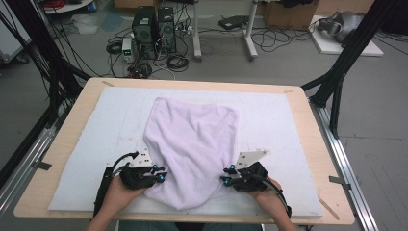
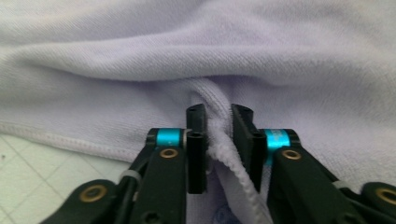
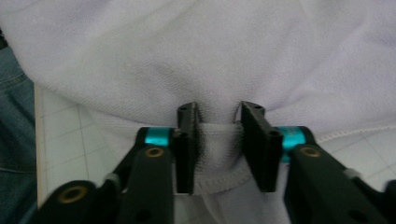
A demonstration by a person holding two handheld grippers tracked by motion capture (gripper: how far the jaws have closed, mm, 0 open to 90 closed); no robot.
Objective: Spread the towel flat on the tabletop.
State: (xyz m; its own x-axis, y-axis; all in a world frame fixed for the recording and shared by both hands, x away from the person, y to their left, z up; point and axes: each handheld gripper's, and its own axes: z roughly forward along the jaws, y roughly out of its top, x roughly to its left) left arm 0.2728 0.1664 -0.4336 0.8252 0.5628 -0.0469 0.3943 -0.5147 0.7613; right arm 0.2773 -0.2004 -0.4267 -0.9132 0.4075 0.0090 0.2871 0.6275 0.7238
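A pale lilac towel lies rumpled on the white mat, narrowing toward the near edge. My left gripper is at the towel's near left side, held in a hand. In the left gripper view its jaws pinch a hemmed fold of the towel. My right gripper sits at the near right side of the cloth. In the right gripper view its jaws are shut on a bunched bit of the towel's edge.
A white gridded mat covers most of the wooden table. Black frame posts stand at the table's far corners. Computer towers and cables sit on the floor beyond. The person's jeans are beside the near table edge.
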